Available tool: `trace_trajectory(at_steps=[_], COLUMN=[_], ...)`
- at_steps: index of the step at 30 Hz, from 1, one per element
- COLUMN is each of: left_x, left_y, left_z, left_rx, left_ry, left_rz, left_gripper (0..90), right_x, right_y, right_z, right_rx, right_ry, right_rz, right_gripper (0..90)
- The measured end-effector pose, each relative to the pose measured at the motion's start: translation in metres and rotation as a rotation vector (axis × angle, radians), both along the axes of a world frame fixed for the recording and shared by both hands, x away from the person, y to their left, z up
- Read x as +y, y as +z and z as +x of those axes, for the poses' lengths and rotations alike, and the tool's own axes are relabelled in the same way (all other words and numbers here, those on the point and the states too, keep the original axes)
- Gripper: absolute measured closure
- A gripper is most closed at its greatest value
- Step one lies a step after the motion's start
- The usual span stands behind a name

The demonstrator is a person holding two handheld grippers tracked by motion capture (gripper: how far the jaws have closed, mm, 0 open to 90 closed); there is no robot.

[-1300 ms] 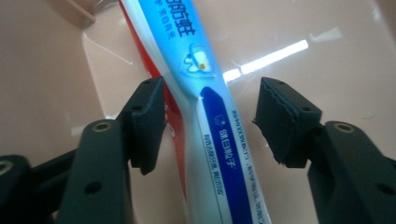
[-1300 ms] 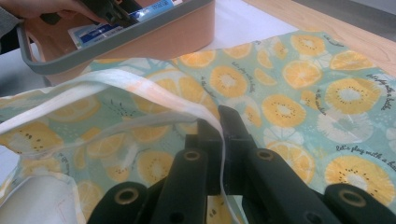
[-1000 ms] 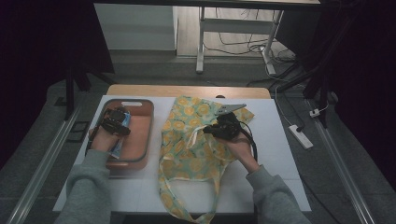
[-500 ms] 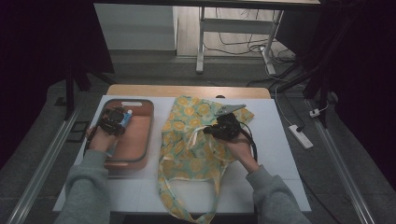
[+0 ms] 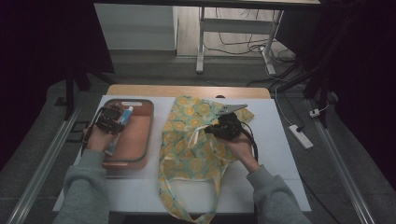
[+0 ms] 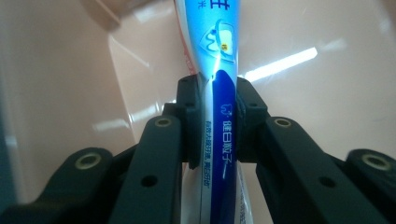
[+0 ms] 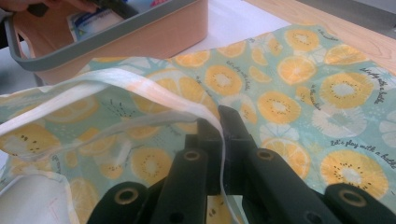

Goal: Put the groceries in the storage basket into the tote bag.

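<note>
Clearly printed in cursive on the thin lemon-patterned cloth bag (image 7: 299, 93) is "Let's play with a bottle". Left of the bag, over the smooth peach tray (image 5: 140, 140), the left gripper (image 6: 215, 100), jaws just closing, clamps a glossy blue-and-white toothpaste tube (image 6: 219, 51). The right gripper (image 7: 219, 123) pinches the bag's pale rim.

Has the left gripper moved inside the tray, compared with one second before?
Yes. In the high view the left gripper has gone up toward the tray's far end. Its jaws have just been closing and now press on the toothpaste tube.
</note>
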State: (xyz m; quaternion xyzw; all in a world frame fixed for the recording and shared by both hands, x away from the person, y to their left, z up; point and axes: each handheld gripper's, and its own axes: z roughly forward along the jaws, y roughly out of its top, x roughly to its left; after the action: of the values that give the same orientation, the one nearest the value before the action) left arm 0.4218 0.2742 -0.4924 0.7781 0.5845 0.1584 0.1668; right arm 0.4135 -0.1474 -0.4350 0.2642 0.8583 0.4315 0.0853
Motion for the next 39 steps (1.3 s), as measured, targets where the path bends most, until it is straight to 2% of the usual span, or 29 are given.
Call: trace_trajectory(at_steps=[1, 2, 3, 4, 5, 6, 7, 8, 9, 10, 11, 12, 13, 14, 15, 16, 17, 18, 21, 26, 27, 32, 33, 34, 35, 36, 37, 39], left_x=[0.005, 0.005, 0.008, 0.008, 0.009, 0.01, 0.011, 0.011, 0.012, 0.012, 0.013, 0.013, 0.012, 0.012, 0.012, 0.012, 0.012, 0.012, 0.012, 0.007, 0.003, -0.008, -0.013, -0.013, -0.019, -0.019, -0.025, -0.031], left_y=[0.007, 0.007, 0.015, 0.015, 0.019, 0.023, 0.031, 0.031, 0.036, 0.036, 0.042, 0.042, 0.047, 0.047, 0.053, 0.053, 0.057, 0.057, 0.062, 0.069, 0.074, 0.086, 0.091, 0.091, 0.094, 0.094, 0.097, 0.099], left_z=[-0.003, -0.003, -0.007, -0.007, -0.009, -0.011, -0.014, -0.014, -0.018, -0.018, -0.02, -0.02, -0.024, -0.024, -0.026, -0.026, -0.029, -0.029, -0.033, -0.037, -0.04, -0.048, -0.052, -0.052, -0.055, -0.055, -0.058, -0.061], left_rx=[-0.036, -0.036, -0.068, -0.068, -0.088, -0.102, -0.132, -0.132, -0.16, -0.16, -0.18, -0.18, -0.201, -0.201, -0.22, -0.22, -0.232, -0.232, -0.247, -0.264, -0.275, -0.308, -0.317, -0.317, -0.319, -0.319, -0.319, -0.324], left_ry=[-0.003, -0.003, -0.013, -0.013, -0.018, -0.022, -0.037, -0.037, -0.052, -0.052, -0.066, -0.066, -0.08, -0.08, -0.094, -0.094, -0.113, -0.113, -0.141, -0.172, -0.194, -0.238, -0.269, -0.269, -0.3, -0.3, -0.329, -0.348], left_rz=[-0.069, -0.069, -0.114, -0.114, -0.133, -0.155, -0.2, -0.2, -0.237, -0.237, -0.261, -0.261, -0.287, -0.287, -0.325, -0.325, -0.35, -0.35, -0.399, -0.435, -0.449, -0.457, -0.475, -0.475, -0.491, -0.491, -0.502, -0.509], left_gripper=[75.8, 75.8, 75.8, 75.8, 75.8, 75.8, 75.8, 75.8, 75.8, 75.8, 75.8, 75.8, 75.8, 75.8, 75.8, 75.8, 75.8, 75.8, 75.8, 75.8, 75.8, 75.8, 75.8, 75.8, 75.8, 75.8, 75.8, 75.8], right_x=[0.0, 0.0, 0.0, 0.0, 0.001, 0.001, 0.001, 0.001, 0.0, 0.0, 0.0, 0.0, 0.0, 0.0, 0.0, 0.0, 0.0, 0.0, 0.0, -0.001, -0.001, -0.003, -0.004, -0.004, -0.005, -0.005, -0.005, -0.005], right_y=[0.0, 0.0, -0.001, -0.001, -0.001, -0.001, -0.001, -0.001, -0.001, -0.001, -0.001, -0.001, -0.001, -0.001, -0.001, -0.001, -0.001, -0.001, -0.001, -0.001, -0.001, 0.0, 0.0, 0.001, 0.001, 0.001, 0.001, 0.001], right_z=[0.0, 0.0, 0.001, 0.001, 0.001, 0.001, 0.001, 0.0, 0.0, 0.0, 0.001, 0.001, 0.001, 0.001, 0.001, 0.001, 0.001, 0.001, 0.001, 0.001, 0.001, 0.002, 0.002, 0.002, 0.002, 0.002, 0.003, 0.003], right_rx=[0.0, 0.0, 0.0, 0.0, -0.001, -0.001, -0.001, -0.002, -0.002, -0.002, -0.001, -0.001, -0.001, -0.001, -0.001, -0.001, -0.001, -0.001, -0.003, -0.003, -0.001, -0.004, -0.008, -0.008, -0.01, -0.01, -0.01, -0.011], right_ry=[-0.001, -0.001, -0.001, -0.001, 0.0, 0.0, -0.001, -0.001, -0.002, -0.002, -0.005, -0.005, -0.007, -0.007, -0.007, -0.007, -0.007, -0.007, -0.007, -0.012, -0.013, -0.017, -0.022, -0.023, -0.023, -0.023, -0.025, -0.027], right_rz=[0.0, 0.0, -0.001, -0.001, -0.002, -0.002, -0.003, -0.003, -0.003, -0.003, 0.0, 0.0, -0.001, -0.001, -0.001, -0.001, -0.001, -0.001, -0.001, 0.001, 0.001, 0.007, 0.01, 0.011, 0.013, 0.013, 0.017, 0.02], right_gripper=[88.3, 88.3, 88.3, 88.3, 88.2, 88.2, 88.3, 88.2, 88.3, 88.3, 88.3, 88.3, 88.3, 88.3, 88.3, 88.3, 88.3, 88.3, 88.3, 88.2, 88.3, 88.3, 88.3, 88.3, 88.3, 88.3, 88.3, 88.3])
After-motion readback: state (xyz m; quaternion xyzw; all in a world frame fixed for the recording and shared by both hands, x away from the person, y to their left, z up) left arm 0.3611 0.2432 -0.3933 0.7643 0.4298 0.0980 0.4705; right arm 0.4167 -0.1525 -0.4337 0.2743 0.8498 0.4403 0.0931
